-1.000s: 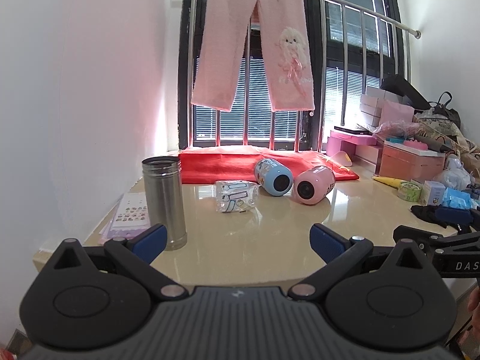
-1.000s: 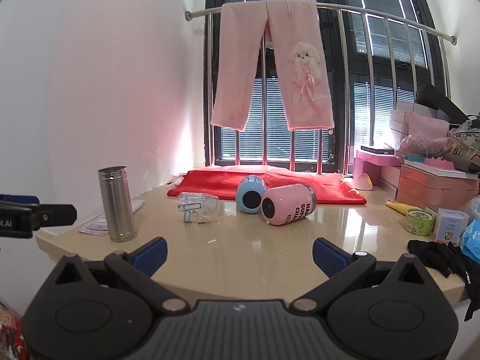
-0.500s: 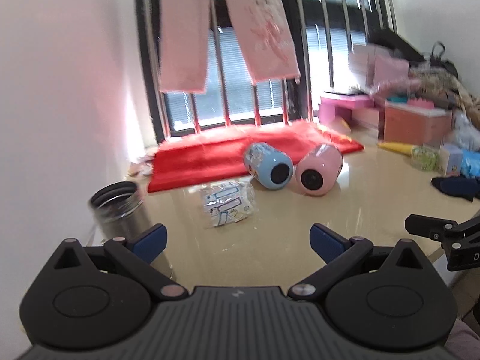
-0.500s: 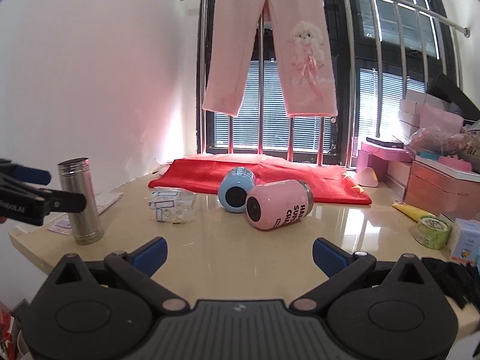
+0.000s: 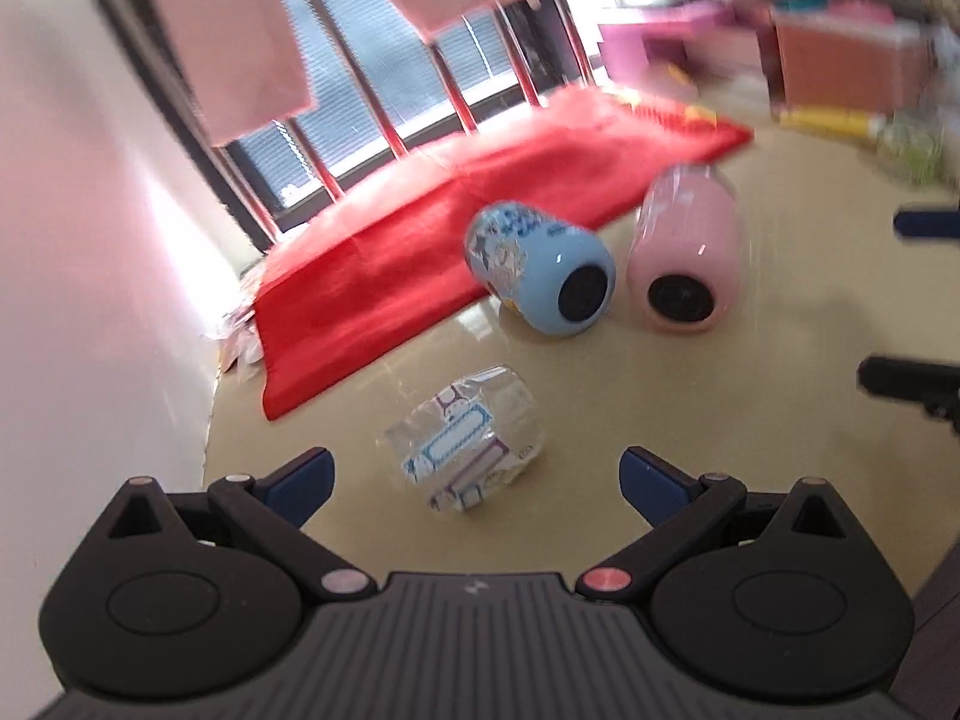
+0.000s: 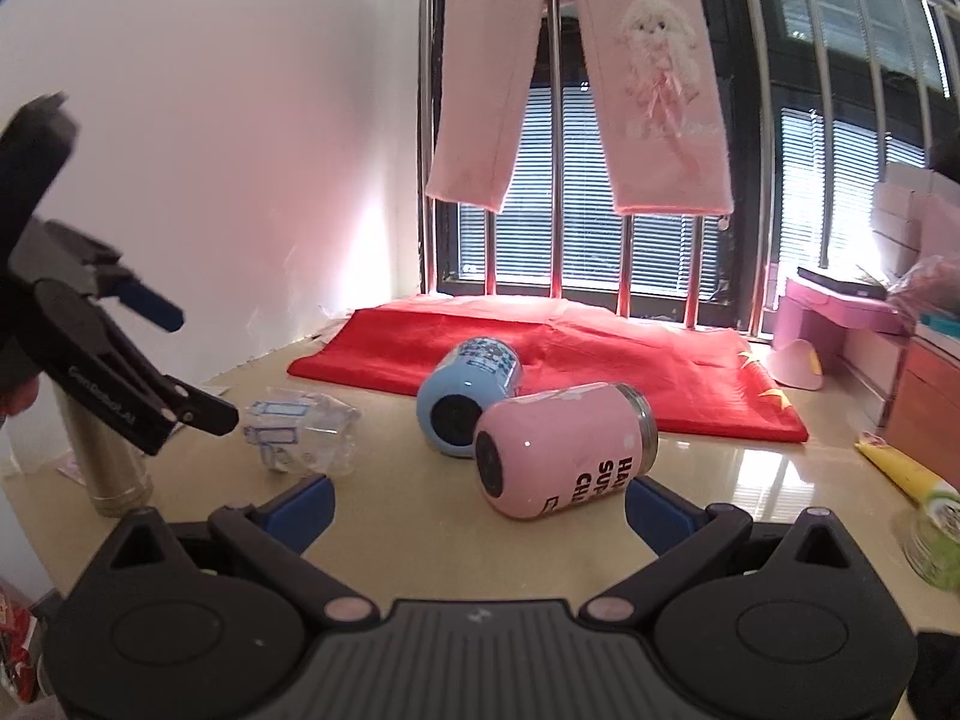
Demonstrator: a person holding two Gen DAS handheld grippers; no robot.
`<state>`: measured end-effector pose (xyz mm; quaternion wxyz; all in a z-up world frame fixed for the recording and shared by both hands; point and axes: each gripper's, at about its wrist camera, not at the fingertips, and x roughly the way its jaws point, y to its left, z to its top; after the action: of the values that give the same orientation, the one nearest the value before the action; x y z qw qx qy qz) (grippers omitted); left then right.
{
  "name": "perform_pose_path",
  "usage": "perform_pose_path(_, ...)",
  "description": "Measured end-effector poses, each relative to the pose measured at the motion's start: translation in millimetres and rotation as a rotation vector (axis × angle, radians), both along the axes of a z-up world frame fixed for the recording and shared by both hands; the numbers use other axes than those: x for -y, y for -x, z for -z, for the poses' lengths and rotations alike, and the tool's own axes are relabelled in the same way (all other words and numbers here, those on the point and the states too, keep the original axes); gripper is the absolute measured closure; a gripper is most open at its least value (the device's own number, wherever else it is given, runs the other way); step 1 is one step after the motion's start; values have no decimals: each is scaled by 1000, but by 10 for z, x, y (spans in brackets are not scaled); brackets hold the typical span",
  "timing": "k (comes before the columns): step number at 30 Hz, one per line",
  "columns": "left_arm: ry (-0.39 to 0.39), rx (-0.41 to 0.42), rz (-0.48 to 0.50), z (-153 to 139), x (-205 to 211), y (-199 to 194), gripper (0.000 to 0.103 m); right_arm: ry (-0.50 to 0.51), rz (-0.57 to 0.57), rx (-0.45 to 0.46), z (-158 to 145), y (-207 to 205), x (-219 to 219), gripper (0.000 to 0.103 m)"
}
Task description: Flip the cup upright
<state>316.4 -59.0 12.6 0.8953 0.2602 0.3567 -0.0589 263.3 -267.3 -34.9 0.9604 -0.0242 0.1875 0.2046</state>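
Observation:
A blue cup [image 5: 540,267] and a pink cup [image 5: 684,258] lie on their sides on the beige table [image 5: 600,420], bases toward me. Both also show in the right wrist view, blue [image 6: 468,396] and pink [image 6: 558,450]. My left gripper [image 5: 477,480] is open and empty, above a crumpled clear plastic cup [image 5: 468,450]; it also shows at the left of the right wrist view [image 6: 174,360]. My right gripper [image 6: 477,501] is open and empty, just short of the pink cup.
A red cloth [image 6: 540,348] lies at the back by the window bars. A steel tumbler [image 6: 108,468] stands at the left edge. Pink boxes [image 6: 840,318], a yellow tube [image 6: 900,468] and a tape roll [image 6: 930,540] crowd the right side.
Both grippers have moved forward over the table. The left one rose, tilted down and passed the steel tumbler. The right one closed in on the pink cup.

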Motion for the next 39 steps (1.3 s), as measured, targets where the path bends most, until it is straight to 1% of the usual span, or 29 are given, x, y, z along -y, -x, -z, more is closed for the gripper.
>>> perform_pose_path(5,-144,-126,7,230,93,-487,0,-5,-29,-16,122,-291,92,0)
perform_pose_path(8,-220,-193,40,348,144,-702,0,-25,-36,-32,184,-437,160,0)
perform_pose_path(11,-318,-246,76,489,181,-862,0,-42,-36,-46,246,-550,215,0)
perform_pose_path(14,-359,-301,95,600,183,-1023,0,-47,-44,-65,298,-647,245,0)
perform_pose_path(20,-390,-400,188,793,181,-1207,1,-11,-86,-83,364,-783,214,0)
perform_pose_path(22,-381,-416,198,844,161,-1286,10,0,-96,-85,373,-807,194,0)
perform_pose_path(23,-362,-420,207,822,157,-1287,17,6,-102,-87,374,-818,181,0)
perform_pose_path(24,-328,-445,210,788,149,-1313,24,12,-110,-90,375,-828,168,0)
perform_pose_path(25,-311,-455,210,760,157,-1317,25,17,-122,-95,376,-834,154,0)
perform_pose_path(26,-305,-465,232,739,177,-1277,25,24,-141,-101,376,-836,139,0)
perform_pose_path(30,-322,-439,314,673,289,-1015,25,49,-198,-101,357,-799,94,0)
perform_pose_path(35,-317,-403,354,604,386,-708,25,58,-257,-116,331,-703,37,0)
perform_pose_path(39,-320,-378,403,531,537,-386,25,89,-293,-122,293,-559,17,0)
